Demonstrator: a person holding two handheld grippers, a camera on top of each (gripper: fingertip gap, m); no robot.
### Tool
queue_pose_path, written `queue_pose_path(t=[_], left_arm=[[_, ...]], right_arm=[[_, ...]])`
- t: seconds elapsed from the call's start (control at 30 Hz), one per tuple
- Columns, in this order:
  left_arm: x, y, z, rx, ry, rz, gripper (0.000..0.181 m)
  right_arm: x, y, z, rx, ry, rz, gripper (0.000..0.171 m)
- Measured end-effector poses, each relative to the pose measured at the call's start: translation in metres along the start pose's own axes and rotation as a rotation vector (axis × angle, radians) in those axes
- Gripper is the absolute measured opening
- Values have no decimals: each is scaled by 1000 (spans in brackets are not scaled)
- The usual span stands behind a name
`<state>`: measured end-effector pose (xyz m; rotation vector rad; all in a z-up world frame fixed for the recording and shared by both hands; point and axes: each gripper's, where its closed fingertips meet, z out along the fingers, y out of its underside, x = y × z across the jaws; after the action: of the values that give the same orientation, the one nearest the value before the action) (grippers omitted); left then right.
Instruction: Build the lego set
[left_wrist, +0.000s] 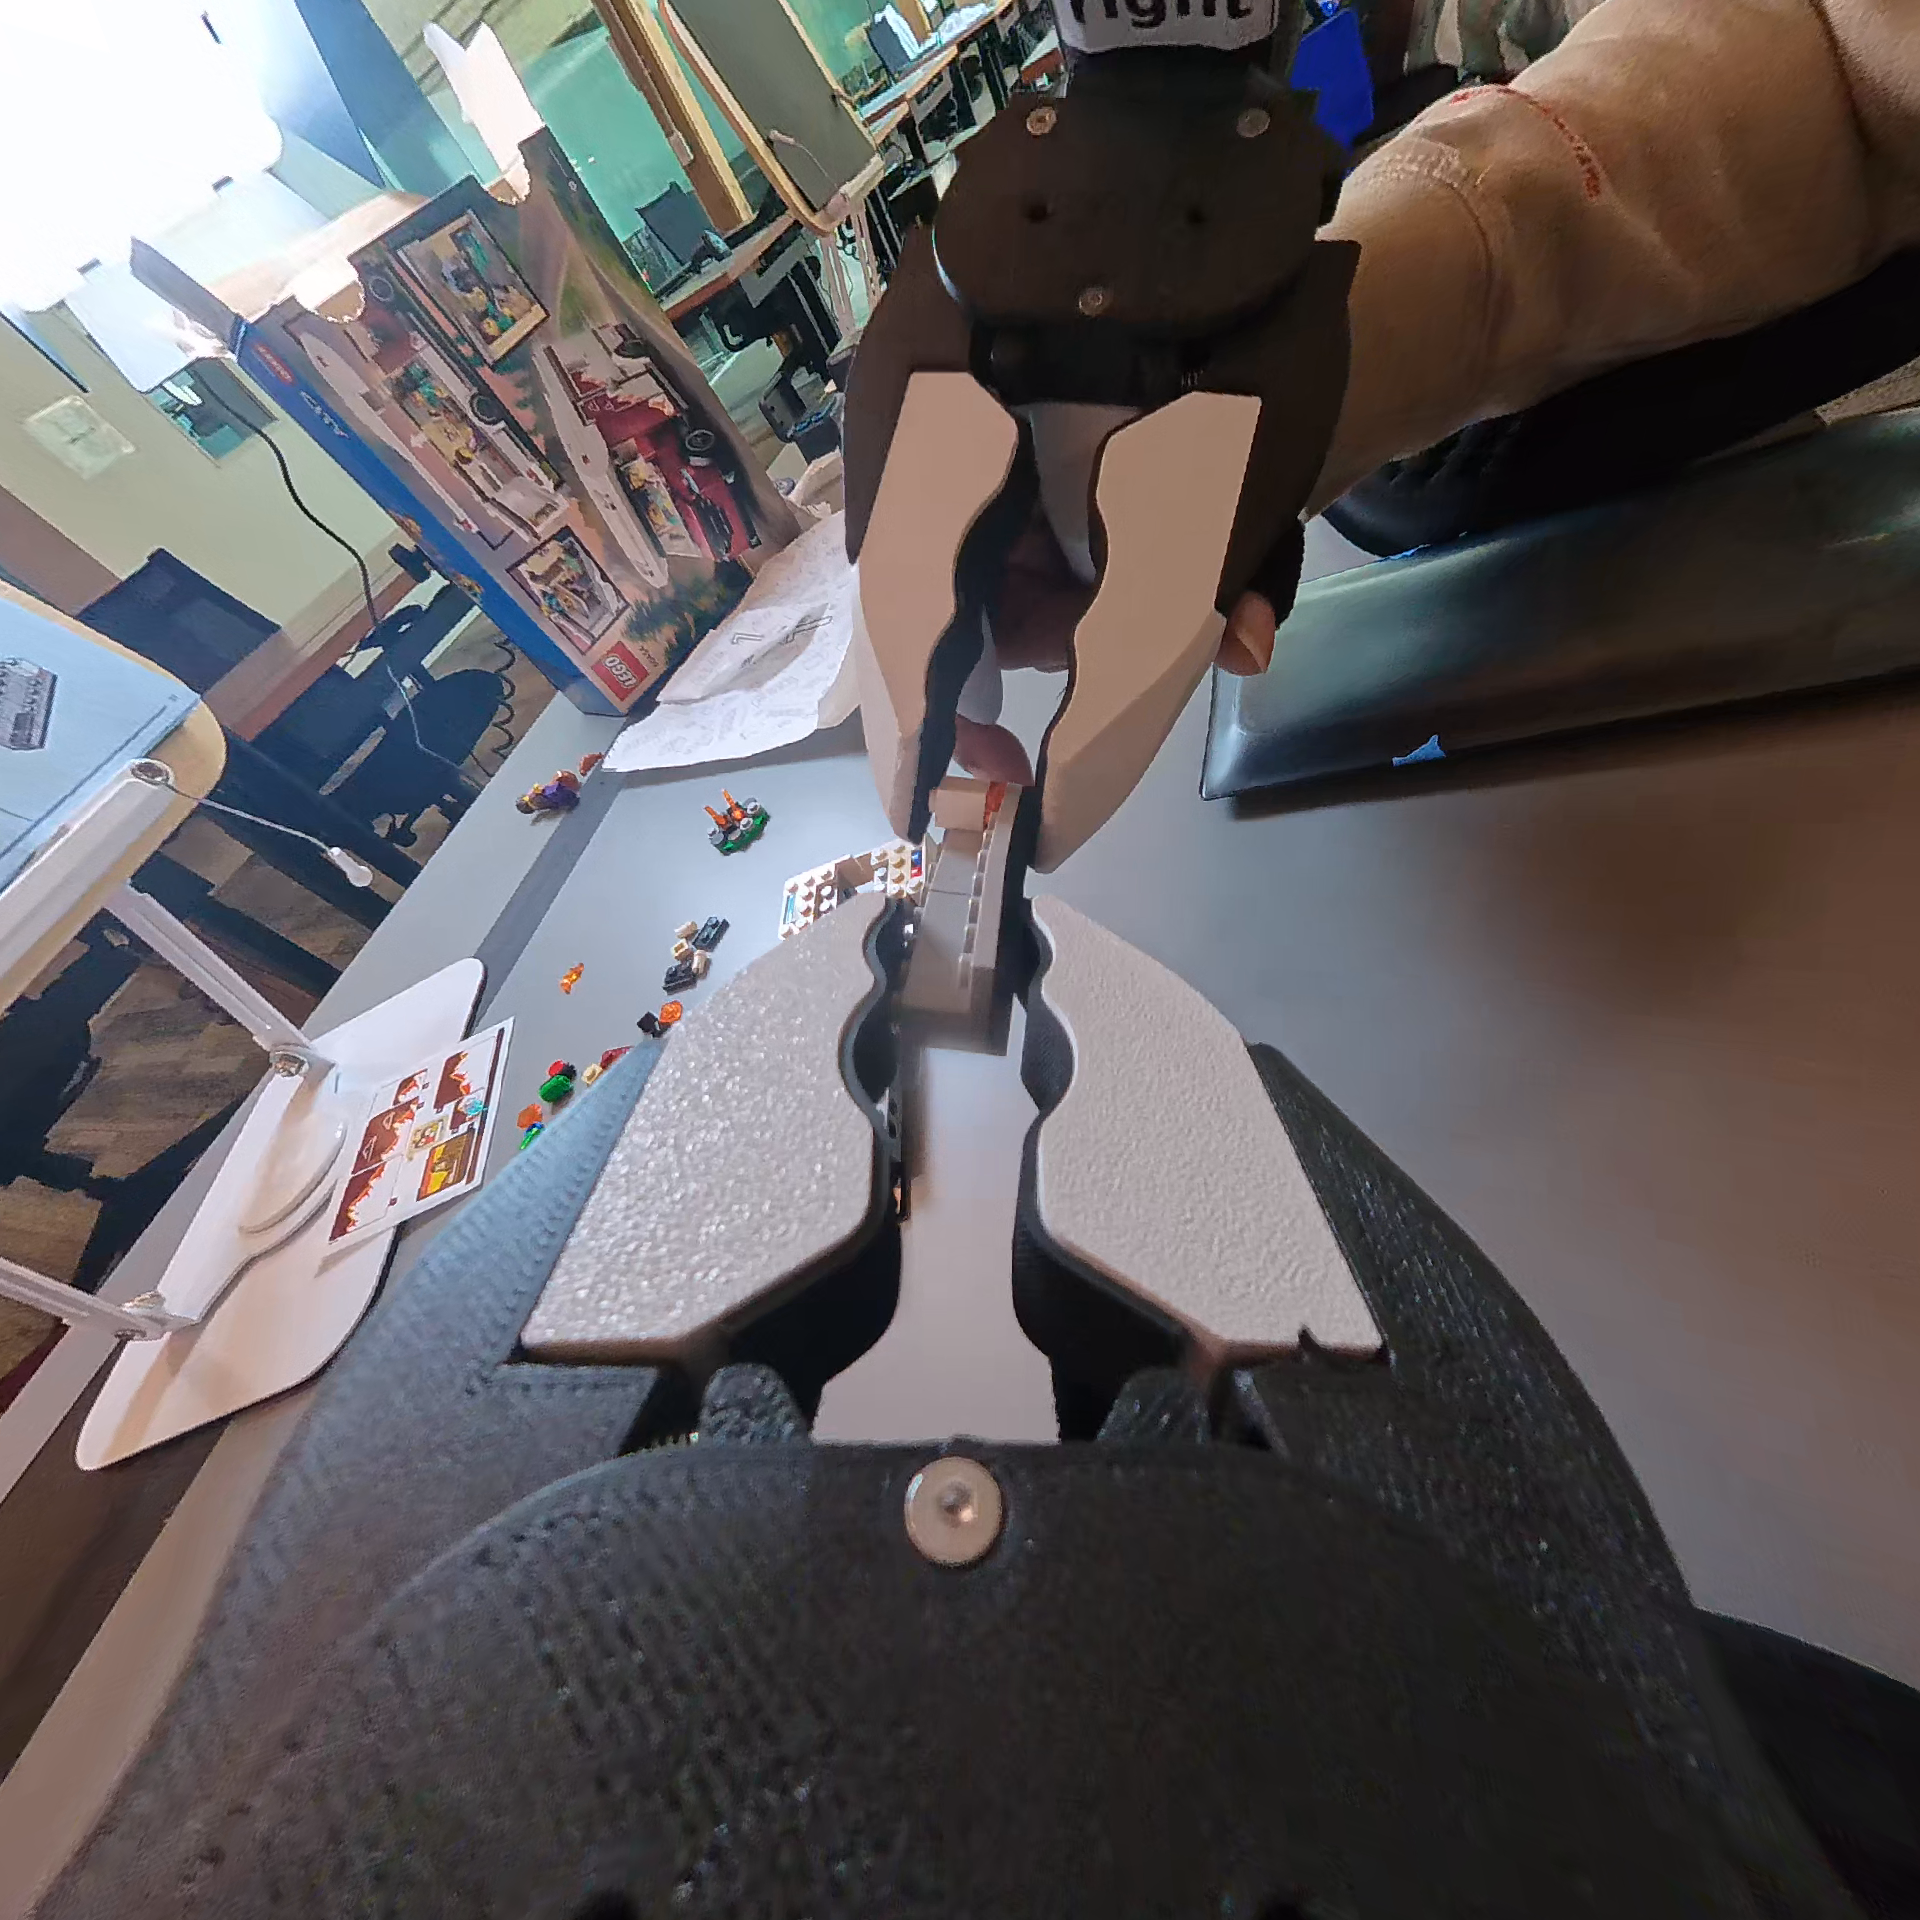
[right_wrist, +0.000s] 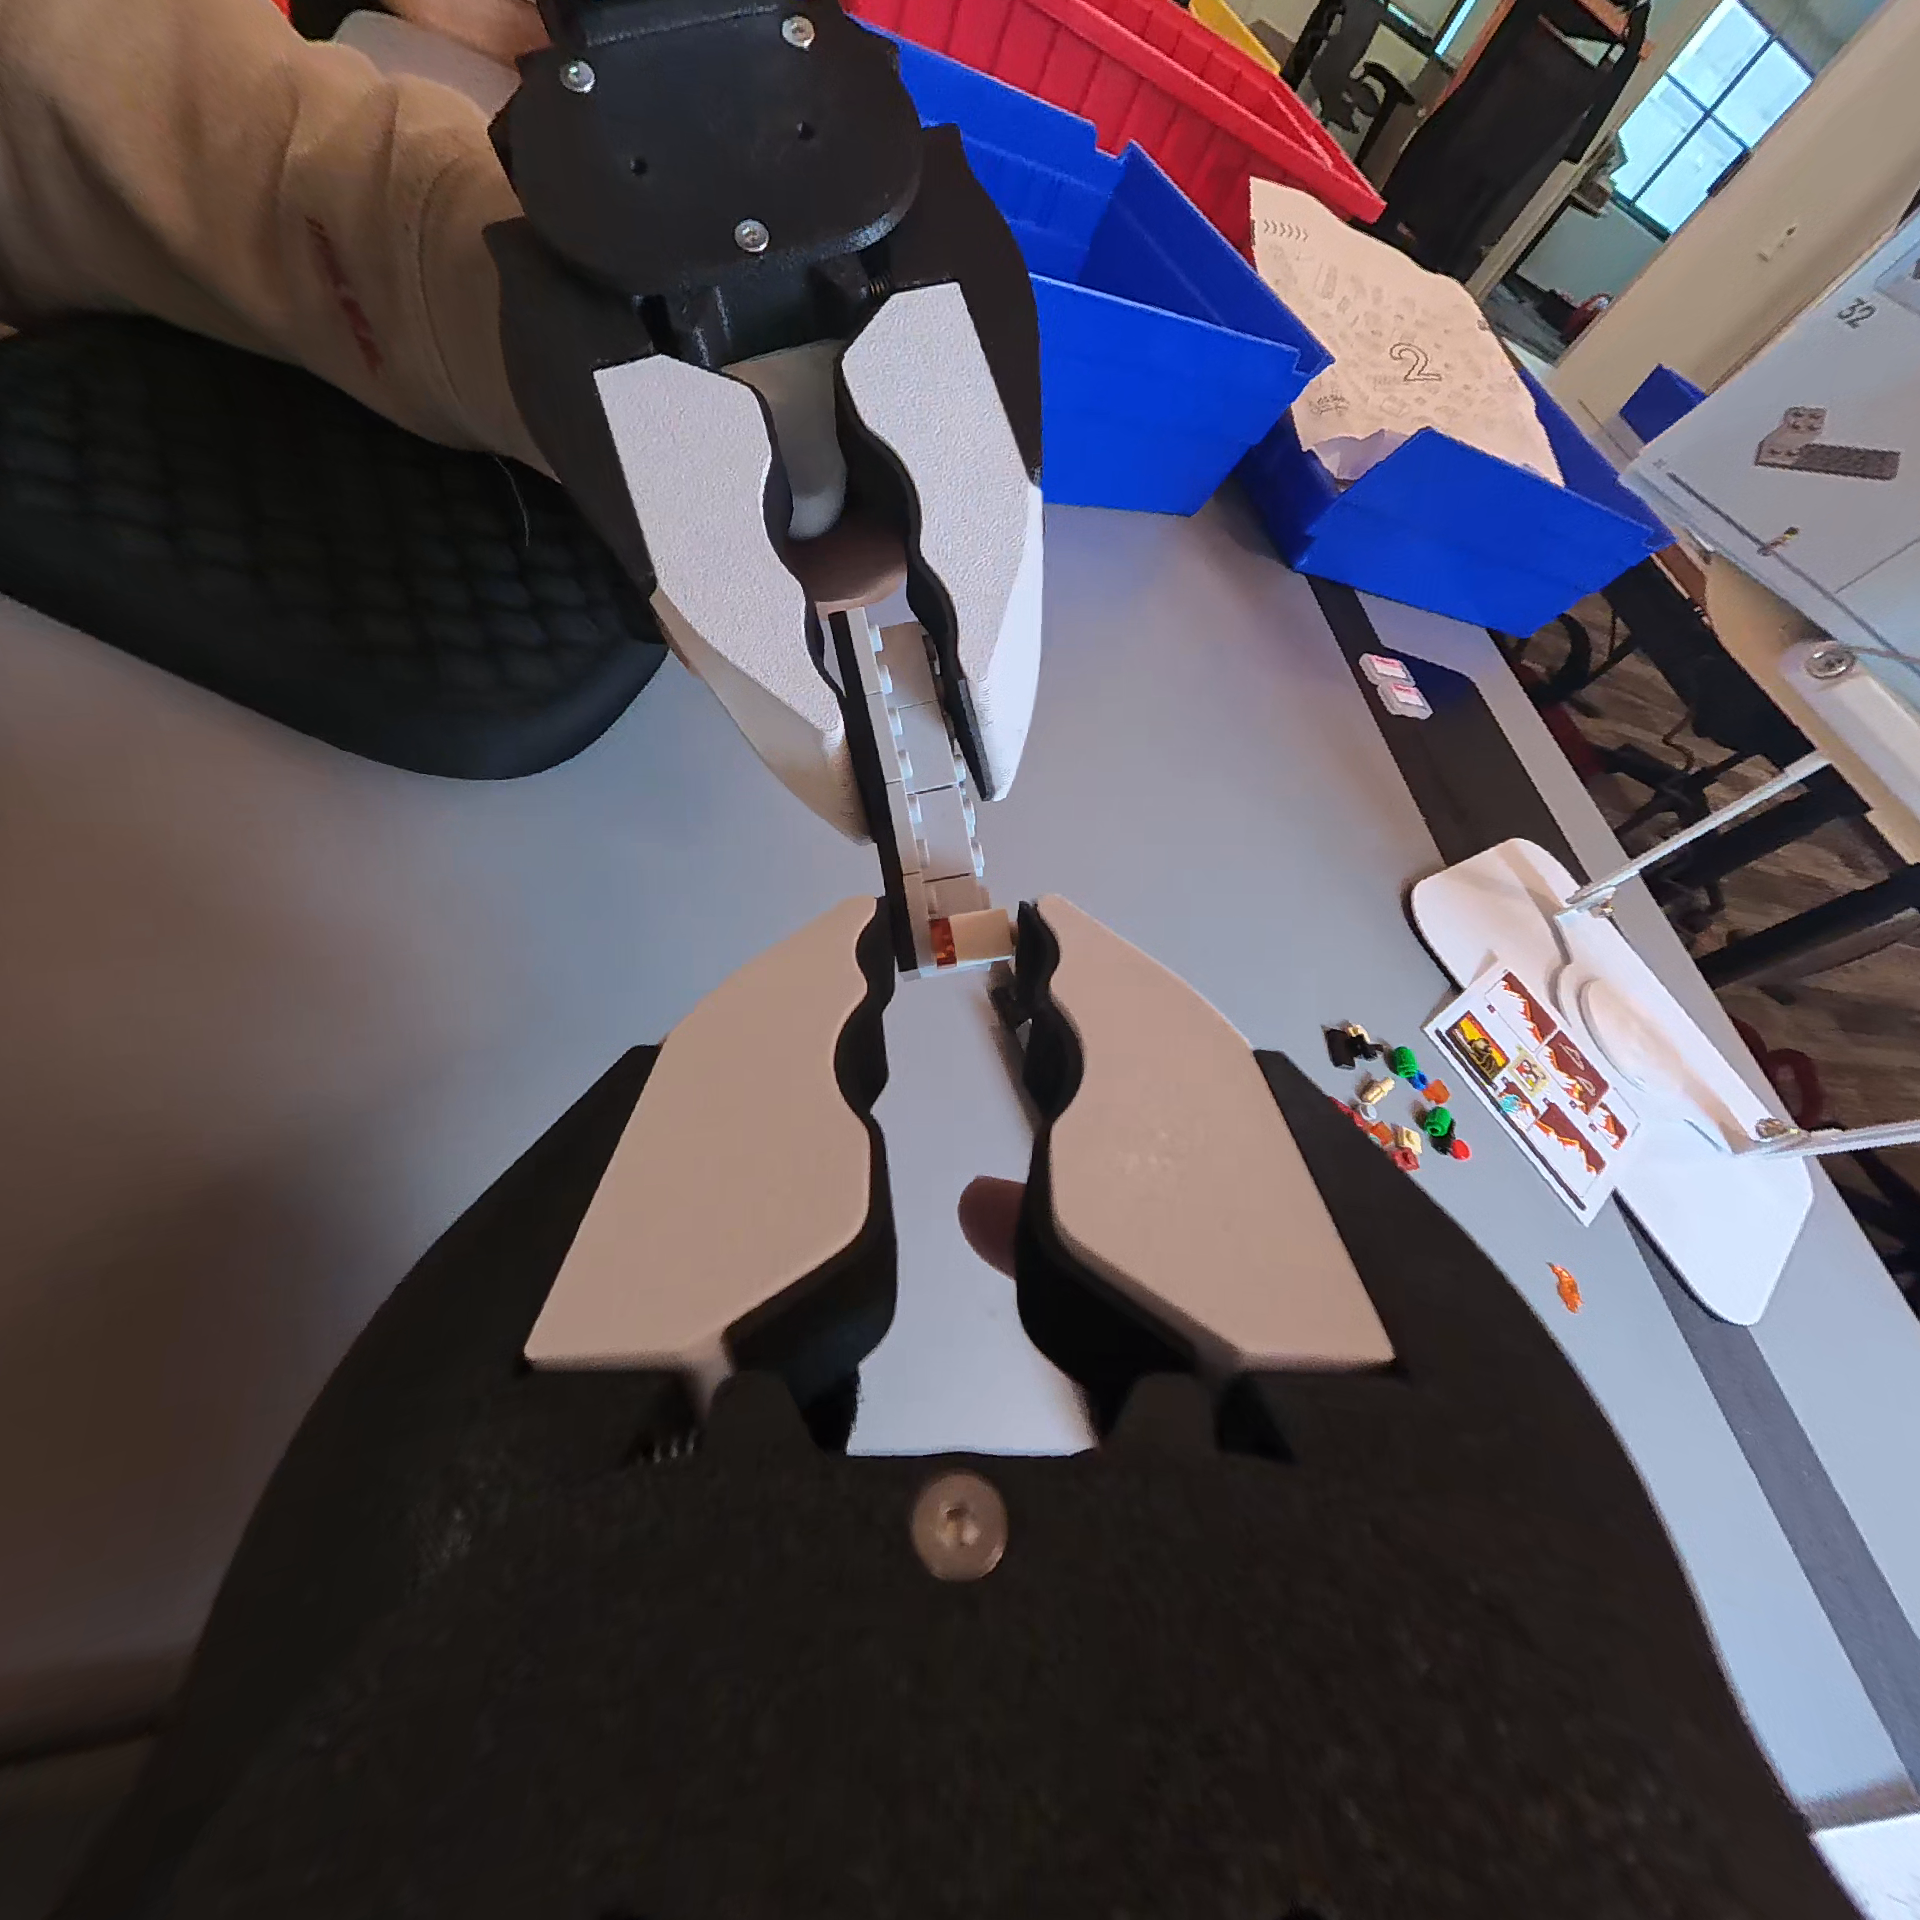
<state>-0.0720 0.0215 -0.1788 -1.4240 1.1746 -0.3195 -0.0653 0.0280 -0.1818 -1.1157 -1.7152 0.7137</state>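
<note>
Grey desk (right_wrist: 312, 987) fills both views, wide bare room from 7 to 10 o'clock in the right wrist view. Blue bins (right_wrist: 1164, 395) line the far edge at 1 o'clock there, a red one behind. The lego box (left_wrist: 499, 447) stands at 11 o'clock in the left wrist view, a white stand base (right_wrist: 1621, 1081) sits by the desk's edge at 3 o'clock in the right view, a sticker sheet (right_wrist: 1532, 1091) lying against it.

Centre stage: the build (right_wrist: 925, 810), a long narrow strip of white bricks with a black edge and an orange piece at one end, held clear above the desk between the two tools. The left hand-held gripper (left_wrist: 961, 935) is closed to a narrow gap on one end of it. The right hand-held gripper (right_wrist: 961, 940) pinches the orange end, jaws barely apart, a small black piece showing against its right finger.

Loose bricks (right_wrist: 1392, 1101) scatter at 3 o'clock in the right view, well apart from the build, with one orange bit (right_wrist: 1564, 1286) alone near the stand base.
</note>
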Motion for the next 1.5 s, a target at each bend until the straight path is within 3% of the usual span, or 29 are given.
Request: queue_pose_path(t=[0.57,0.93,1.13,1.27,1.5], left_arm=[[24,1,-4,20,185,-28,19],[19,-1,-4,48,161,-35,19],[19,-5,-5,74,169,-47,19],[22,-8,-5,87,182,-46,19],[22,-11,-7,102,180,-34,20]], right_arm=[[-22,2,-1,-49,-86,-97,22],[-18,0,-2,-28,-47,-128,23],[-20,-3,-4,-7,-66,-124,35],[-22,-4,-3,9,-68,-127,23],[-23,-8,-5,25,-74,-112,23]])
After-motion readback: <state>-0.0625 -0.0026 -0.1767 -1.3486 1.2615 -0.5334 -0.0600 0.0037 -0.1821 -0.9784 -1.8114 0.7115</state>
